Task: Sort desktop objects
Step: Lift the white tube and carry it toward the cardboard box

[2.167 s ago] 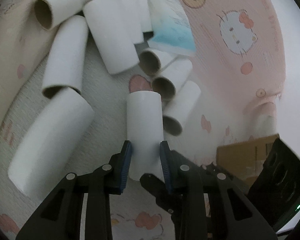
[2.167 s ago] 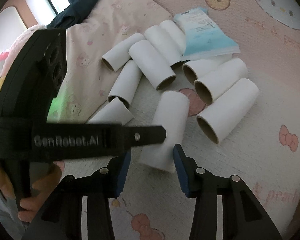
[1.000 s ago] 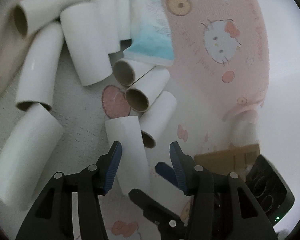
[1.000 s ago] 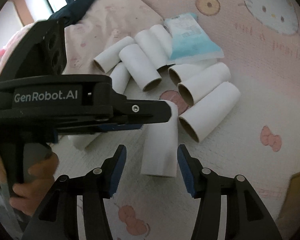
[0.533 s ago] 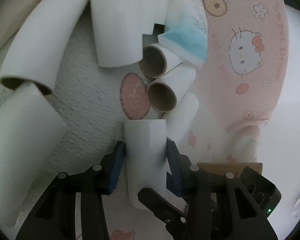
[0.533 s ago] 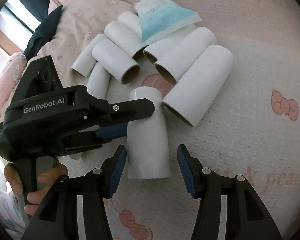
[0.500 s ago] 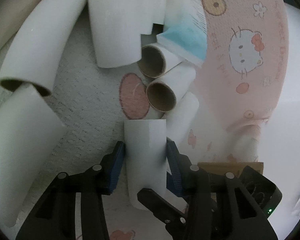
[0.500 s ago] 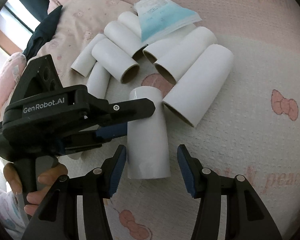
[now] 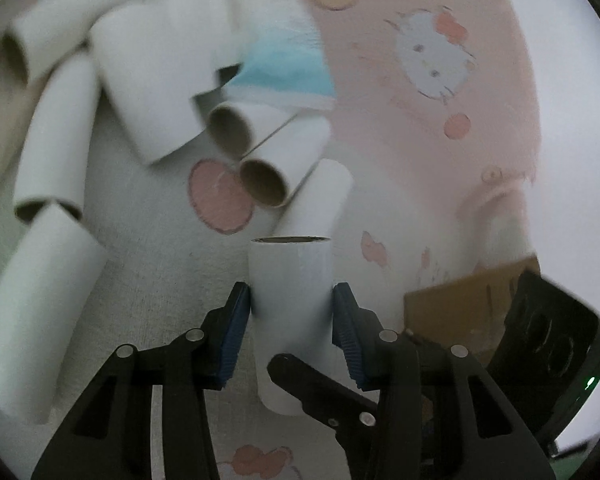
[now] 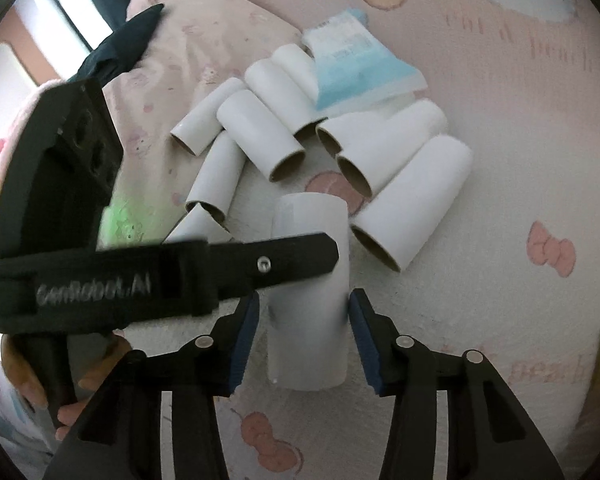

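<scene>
A white cardboard tube [image 9: 290, 280] stands between the blue pads of my left gripper [image 9: 291, 308], which is shut on it. The same tube [image 10: 308, 320] also lies between the jaws of my right gripper [image 10: 303, 312], which are closing. A thin gap still shows at its left pad. In the right wrist view the left gripper's black finger [image 10: 260, 268] crosses over the tube. Several more white tubes [image 10: 260, 136] lie in a loose pile beyond, on the pink-and-white cartoon blanket [image 10: 500, 200]. A blue-and-white packet [image 10: 360, 68] rests on the pile's far side.
A brown cardboard box [image 9: 460, 304] sits at the right, beside the right gripper's black body [image 9: 548, 356]. A pale pillow [image 10: 204, 40] with a dark cloth lies at the back left. A person's hand [image 10: 20, 360] holds the left gripper's handle.
My left gripper closed from open onto the tube, then drew back and rose a little from the pile. The right gripper's jaws have narrowed around the same tube.
</scene>
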A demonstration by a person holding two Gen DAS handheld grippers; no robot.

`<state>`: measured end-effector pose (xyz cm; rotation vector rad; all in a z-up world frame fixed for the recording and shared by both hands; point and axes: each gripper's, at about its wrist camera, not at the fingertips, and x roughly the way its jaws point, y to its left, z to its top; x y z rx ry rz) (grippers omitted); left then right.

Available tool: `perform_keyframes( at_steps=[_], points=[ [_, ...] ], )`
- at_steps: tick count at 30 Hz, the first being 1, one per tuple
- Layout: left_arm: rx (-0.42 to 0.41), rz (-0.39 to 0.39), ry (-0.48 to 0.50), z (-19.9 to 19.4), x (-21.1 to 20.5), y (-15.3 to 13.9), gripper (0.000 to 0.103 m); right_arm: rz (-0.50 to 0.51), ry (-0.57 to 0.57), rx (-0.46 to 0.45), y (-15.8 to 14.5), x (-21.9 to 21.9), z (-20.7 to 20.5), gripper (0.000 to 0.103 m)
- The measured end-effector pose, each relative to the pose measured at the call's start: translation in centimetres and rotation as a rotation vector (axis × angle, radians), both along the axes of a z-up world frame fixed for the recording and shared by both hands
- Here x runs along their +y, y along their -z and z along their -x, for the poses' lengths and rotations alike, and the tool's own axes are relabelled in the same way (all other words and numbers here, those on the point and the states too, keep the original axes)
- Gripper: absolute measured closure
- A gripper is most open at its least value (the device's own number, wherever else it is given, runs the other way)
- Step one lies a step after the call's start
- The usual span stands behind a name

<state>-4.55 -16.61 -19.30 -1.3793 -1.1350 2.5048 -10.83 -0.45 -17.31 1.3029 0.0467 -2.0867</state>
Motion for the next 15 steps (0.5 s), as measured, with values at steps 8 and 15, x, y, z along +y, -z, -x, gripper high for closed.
perform_keyframes(
  at_steps=[8, 15],
  points=[
    [0.121, 0.146, 0.056, -0.6, 1.4, -4.5, 0.056, -0.025, -0.01, 0.139, -3.0, 0.0, -1.3, 0.062],
    [0.148, 0.048, 0.055, -0.4, 0.4, -6.0, 0.056, -0.03, 0.01, 0.214, -5.6, 0.2, -2.1, 0.062]
  ],
)
